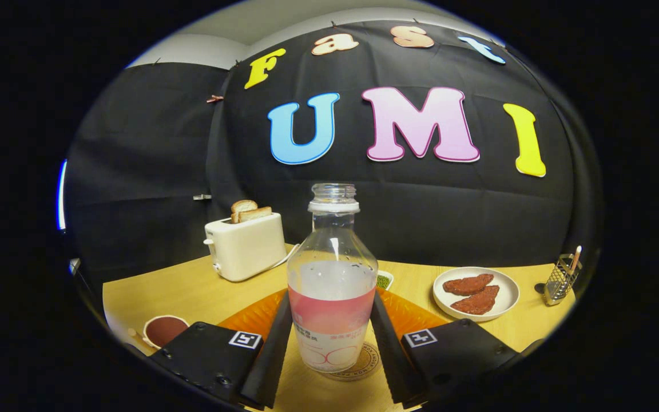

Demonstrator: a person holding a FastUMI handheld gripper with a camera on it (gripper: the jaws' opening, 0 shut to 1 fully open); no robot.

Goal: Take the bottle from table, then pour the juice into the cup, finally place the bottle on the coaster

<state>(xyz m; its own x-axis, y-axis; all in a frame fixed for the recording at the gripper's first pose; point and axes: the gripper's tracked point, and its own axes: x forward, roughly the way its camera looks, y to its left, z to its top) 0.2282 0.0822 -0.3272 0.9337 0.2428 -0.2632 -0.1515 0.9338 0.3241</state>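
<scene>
Tongs (332, 337) clamp the bottle (332, 286) over the coaster (364, 366).

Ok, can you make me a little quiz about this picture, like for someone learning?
1. True or false: the bottle stands upright between the fingers.
2. What sticks out of the toaster? A) bread slices B) a spoon C) a cup
3. Fill in: the bottle's base rests on a round ___.

Key: 1 true. 2 A, bread slices. 3 coaster. The gripper has both fingers against the bottle's sides, and the bottle has no cap.
</scene>
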